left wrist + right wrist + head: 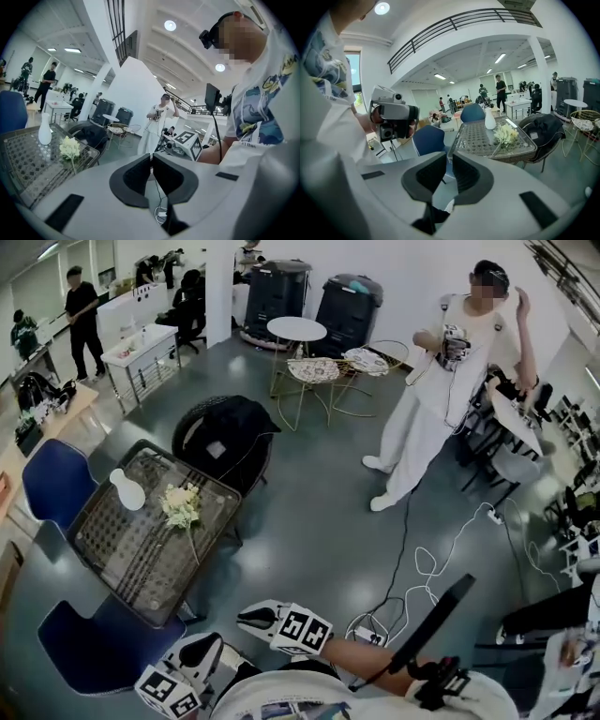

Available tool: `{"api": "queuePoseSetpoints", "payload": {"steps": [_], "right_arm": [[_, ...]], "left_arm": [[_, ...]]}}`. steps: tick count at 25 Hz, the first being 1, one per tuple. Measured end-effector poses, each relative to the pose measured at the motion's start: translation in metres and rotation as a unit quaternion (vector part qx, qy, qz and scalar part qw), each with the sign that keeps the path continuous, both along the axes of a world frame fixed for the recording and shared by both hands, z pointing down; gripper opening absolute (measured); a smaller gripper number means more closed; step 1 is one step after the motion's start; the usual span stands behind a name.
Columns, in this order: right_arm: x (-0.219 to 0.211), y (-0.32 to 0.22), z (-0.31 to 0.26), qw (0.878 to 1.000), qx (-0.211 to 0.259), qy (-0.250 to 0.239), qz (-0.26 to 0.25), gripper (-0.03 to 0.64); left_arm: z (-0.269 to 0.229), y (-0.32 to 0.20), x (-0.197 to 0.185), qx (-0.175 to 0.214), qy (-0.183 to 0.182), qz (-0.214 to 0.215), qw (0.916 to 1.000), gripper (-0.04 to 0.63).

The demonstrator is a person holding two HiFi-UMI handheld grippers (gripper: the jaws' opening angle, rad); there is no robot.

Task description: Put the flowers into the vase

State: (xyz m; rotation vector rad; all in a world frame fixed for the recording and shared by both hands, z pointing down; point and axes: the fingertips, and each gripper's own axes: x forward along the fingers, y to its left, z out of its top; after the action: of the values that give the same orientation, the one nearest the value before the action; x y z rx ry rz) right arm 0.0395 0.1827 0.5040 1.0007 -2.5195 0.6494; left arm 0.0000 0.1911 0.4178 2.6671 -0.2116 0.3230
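left gripper (151, 157) – jaws drawn together, nothing between the pads. right gripper (449, 159) the same: closed and empty. in the head view both sit low and close in front of the person's body, left gripper (206, 652) nearer the table corner and right gripper (247, 618) just beside it. both are well apart from anything they could pick up. closed jaws suit this, since there is nothing to carry yet.

flowers (181, 505) – a pale bunch lying flat on the table (131, 554), blooms toward the far side, stem running back toward the near edge. judgement: that leaves the stem as the natural place to pinch, and the heads clear of the jaws.

vase (128, 488) – white, narrow-necked, on the same table near the blooms but not touching them. the right gripper view shows the vase (490, 119) upright, mouth up, beyond the flowers (506, 134). so it is ready to take stems, though a slim neck will want careful aim.

task reads as not begun: flowers out of the vase, neither gripper at the table. a blue chair (56, 479) stands at the table's left side.
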Motion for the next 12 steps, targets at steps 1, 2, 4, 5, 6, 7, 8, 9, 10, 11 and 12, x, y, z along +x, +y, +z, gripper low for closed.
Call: {"api": "queuePoseSetpoints", "payload": {"steps": [1, 2, 4, 5, 6, 7, 8, 9, 10, 11, 12], "right_arm": [[-0.01, -0.011, 0.0, 1.0, -0.003, 0.003, 0.002, 0.024], [-0.02, -0.021, 0.0, 1.0, -0.004, 0.006, 0.002, 0.03], [-0.037, -0.047, 0.003, 1.0, -0.001, 0.016, -0.001, 0.055], [-0.042, -0.061, 0.006, 1.0, 0.001, 0.022, 0.0, 0.067], [-0.045, -0.074, 0.01, 1.0, 0.001, 0.026, 0.006, 0.08], [-0.045, -0.085, 0.015, 1.0, -0.003, 0.027, 0.016, 0.087], [-0.043, -0.094, 0.02, 0.999, -0.009, 0.026, 0.027, 0.095], [-0.04, -0.101, 0.023, 0.999, -0.016, 0.025, 0.036, 0.095], [-0.038, -0.107, 0.027, 0.999, -0.023, 0.026, 0.041, 0.095], [-0.036, -0.114, 0.03, 0.998, -0.028, 0.028, 0.043, 0.095], [-0.034, -0.125, 0.033, 0.998, -0.031, 0.033, 0.043, 0.095]], "left_arm": [[-0.002, -0.01, -0.008, -0.001, 0.002, 0.008, 1.0, 0.011], [-0.002, -0.019, -0.017, 0.0, 0.001, 0.014, 0.9999, 0.011], [-0.001, -0.04, -0.034, 0.006, 0.0, 0.022, 0.9997, 0.011], [0.002, -0.051, -0.042, 0.01, 0.001, 0.024, 0.9997, 0.011], [0.006, -0.061, -0.048, 0.01, 0.002, 0.026, 0.9996, 0.011], [0.011, -0.07, -0.053, 0.008, 0.003, 0.029, 0.9996, 0.011], [0.015, -0.077, -0.055, 0.003, 0.005, 0.03, 0.9995, 0.011], [0.018, -0.082, -0.058, -0.003, 0.006, 0.03, 0.9995, 0.011], [0.019, -0.086, -0.061, -0.01, 0.007, 0.026, 0.9996, 0.011], [0.02, -0.092, -0.066, -0.015, 0.006, 0.018, 0.9997, 0.011], [0.02, -0.101, -0.071, -0.017, 0.004, 0.01, 0.9998, 0.011]]}}
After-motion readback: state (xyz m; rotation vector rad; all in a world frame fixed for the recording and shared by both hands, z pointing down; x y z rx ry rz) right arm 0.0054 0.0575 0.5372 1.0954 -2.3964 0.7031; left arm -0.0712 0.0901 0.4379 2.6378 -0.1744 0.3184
